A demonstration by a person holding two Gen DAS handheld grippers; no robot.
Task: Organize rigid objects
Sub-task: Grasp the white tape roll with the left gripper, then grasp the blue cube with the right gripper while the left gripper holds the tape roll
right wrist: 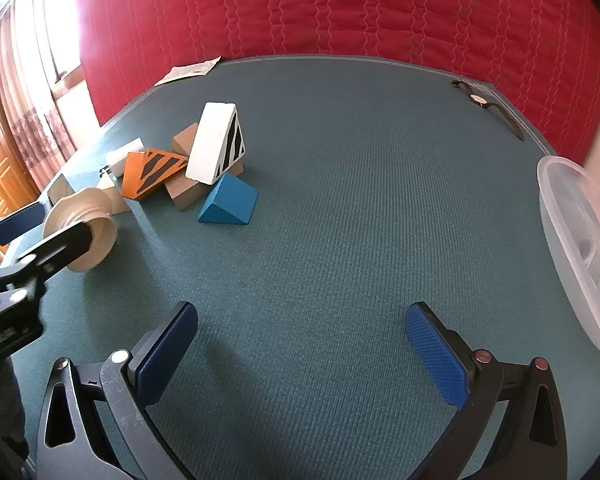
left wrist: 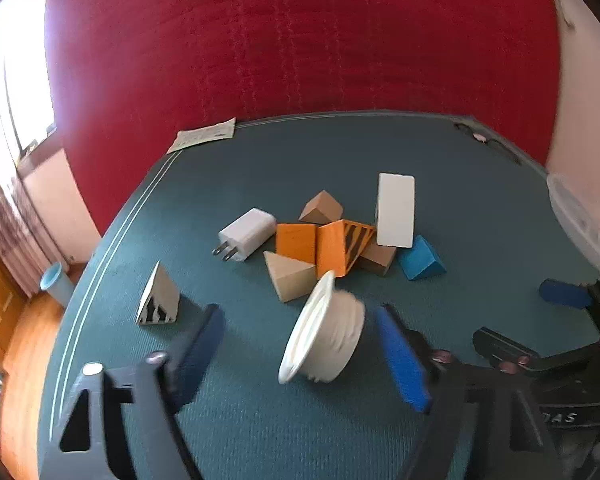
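Note:
A pile of rigid objects lies on the green table mat (left wrist: 260,168): a white charger plug (left wrist: 246,239), orange striped wedges (left wrist: 332,246), tan wedges (left wrist: 290,276), a tall white wedge (left wrist: 396,210), a blue wedge (left wrist: 420,258) and a separate white striped wedge (left wrist: 159,298). A white spool (left wrist: 324,332) lies tilted between the fingers of my open left gripper (left wrist: 300,344), untouched by the pads. My right gripper (right wrist: 302,350) is open and empty over bare mat. The spool (right wrist: 80,224) and the pile (right wrist: 216,148) show at the left of the right wrist view.
A clear plastic container (right wrist: 572,248) stands at the table's right edge. A wristwatch (right wrist: 484,102) lies at the far right corner, a paper sheet (left wrist: 204,136) at the far left corner. A red quilted wall (left wrist: 300,40) stands behind the table.

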